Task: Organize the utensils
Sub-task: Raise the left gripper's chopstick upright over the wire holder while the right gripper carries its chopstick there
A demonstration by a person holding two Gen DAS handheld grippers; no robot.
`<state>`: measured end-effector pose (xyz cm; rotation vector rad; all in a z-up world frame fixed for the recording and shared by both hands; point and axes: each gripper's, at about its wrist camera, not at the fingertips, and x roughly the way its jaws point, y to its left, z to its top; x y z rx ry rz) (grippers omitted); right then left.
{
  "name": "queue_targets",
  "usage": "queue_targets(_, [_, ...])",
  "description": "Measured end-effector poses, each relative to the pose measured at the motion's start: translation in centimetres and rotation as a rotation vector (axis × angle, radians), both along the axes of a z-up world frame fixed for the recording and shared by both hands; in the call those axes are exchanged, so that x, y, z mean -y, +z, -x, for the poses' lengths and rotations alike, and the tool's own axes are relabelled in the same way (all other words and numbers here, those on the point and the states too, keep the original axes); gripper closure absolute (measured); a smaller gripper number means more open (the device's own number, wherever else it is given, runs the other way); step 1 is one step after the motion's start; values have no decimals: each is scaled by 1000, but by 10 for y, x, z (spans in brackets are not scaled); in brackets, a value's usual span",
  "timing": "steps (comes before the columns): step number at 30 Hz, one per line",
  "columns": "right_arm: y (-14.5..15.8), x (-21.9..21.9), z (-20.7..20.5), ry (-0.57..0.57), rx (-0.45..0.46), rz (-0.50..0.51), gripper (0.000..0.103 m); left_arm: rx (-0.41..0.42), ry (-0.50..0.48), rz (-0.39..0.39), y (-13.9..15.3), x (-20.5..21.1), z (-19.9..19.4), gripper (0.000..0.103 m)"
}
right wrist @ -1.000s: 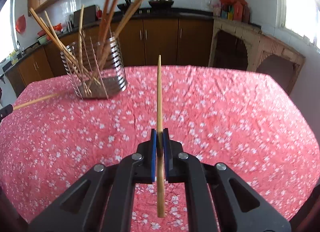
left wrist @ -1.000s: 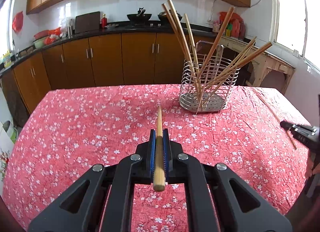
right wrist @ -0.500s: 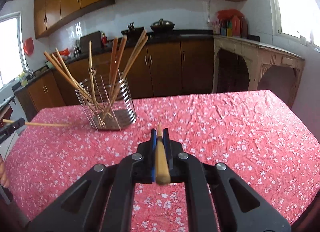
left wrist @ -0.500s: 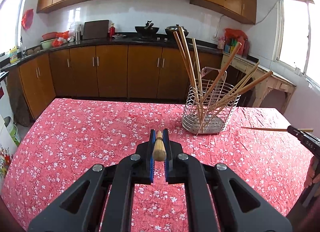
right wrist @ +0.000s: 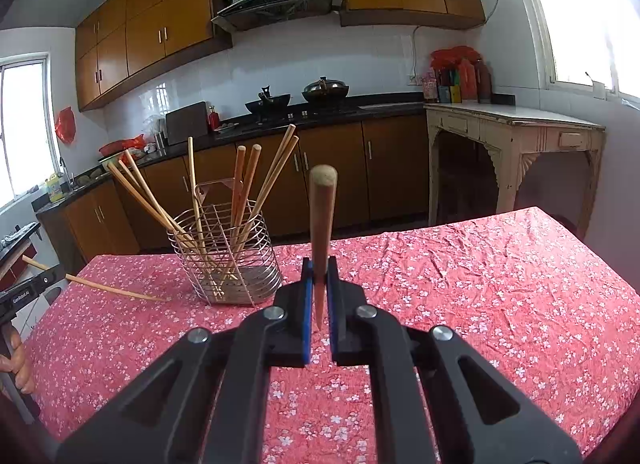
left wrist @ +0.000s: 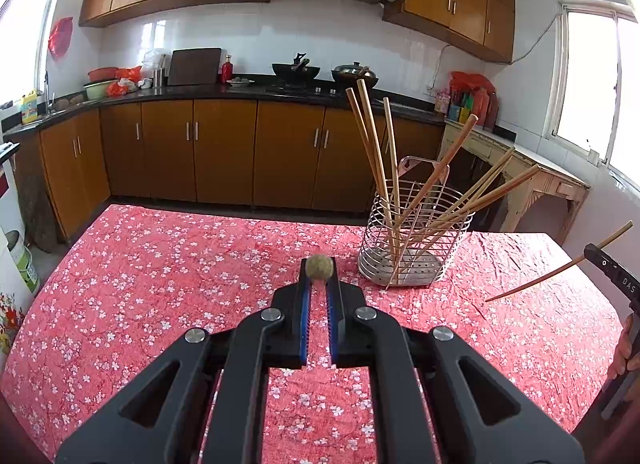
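Note:
My left gripper (left wrist: 319,284) is shut on a wooden chopstick (left wrist: 319,267) whose blunt end faces the camera. It also shows in the right wrist view (right wrist: 116,291) at the far left, slanting down over the table. My right gripper (right wrist: 319,284) is shut on a darker wooden chopstick (right wrist: 321,219) that stands up, thick end toward the camera. It also shows in the left wrist view (left wrist: 560,268) at the far right. A wire utensil basket (left wrist: 414,238) (right wrist: 228,256) with several chopsticks stands on the table between the grippers, beyond both.
The table has a red flowered cloth (left wrist: 160,276) (right wrist: 480,284). Brown kitchen cabinets (left wrist: 224,151) and a black counter run behind it. A cream side table (right wrist: 516,143) stands at the right by the window.
Both grippers have lifted and tilted up, so each chopstick now points its end toward its camera. The view shows more of the kitchen and less of the table.

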<state>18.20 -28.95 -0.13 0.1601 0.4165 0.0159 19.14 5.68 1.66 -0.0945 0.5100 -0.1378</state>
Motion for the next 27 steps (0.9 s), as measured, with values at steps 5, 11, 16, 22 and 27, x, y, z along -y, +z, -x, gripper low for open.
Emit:
queue_targets(5, [9,2,1,-8,33,1,95,27,22,1,7,-1,0,96])
queue_targets(11, [47,10,13,22,100,-34,95,84,40,14,36,-10,2,96])
queue_targets(16, [90,21,29,88,160,-83,95,133,53,47,71,-20,2,96])
queue_targets(22, [154,35,38,178,241,-178,95,240,55,90,132,-24,5,96])
queue_targets(27, [185,14,-6,211,209,-153,95,299,30,108,175,-1,-5,96])
